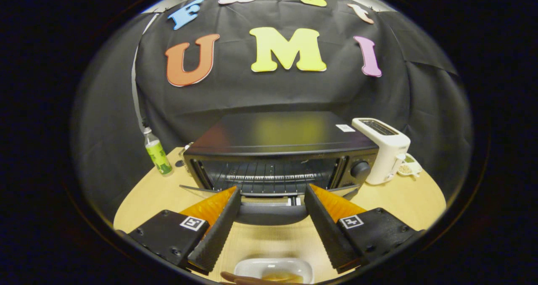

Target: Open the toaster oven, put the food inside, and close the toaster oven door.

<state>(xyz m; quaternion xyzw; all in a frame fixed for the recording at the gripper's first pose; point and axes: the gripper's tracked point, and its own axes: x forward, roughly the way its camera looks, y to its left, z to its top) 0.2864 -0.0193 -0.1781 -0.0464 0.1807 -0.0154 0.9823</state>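
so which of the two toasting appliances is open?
The black toaster oven, its door dropped down between the open gripper fingers. The white slot toaster stands beside it.

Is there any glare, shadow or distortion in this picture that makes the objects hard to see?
Gripper view: the fisheye bends the table edge and the toaster oven roof; a yellowish reflection lies on that roof; the oven's inside is dim, but the rack shows; the open door casts a soft shadow ahead of the open tool; the dish between its fingers is slightly blurred.
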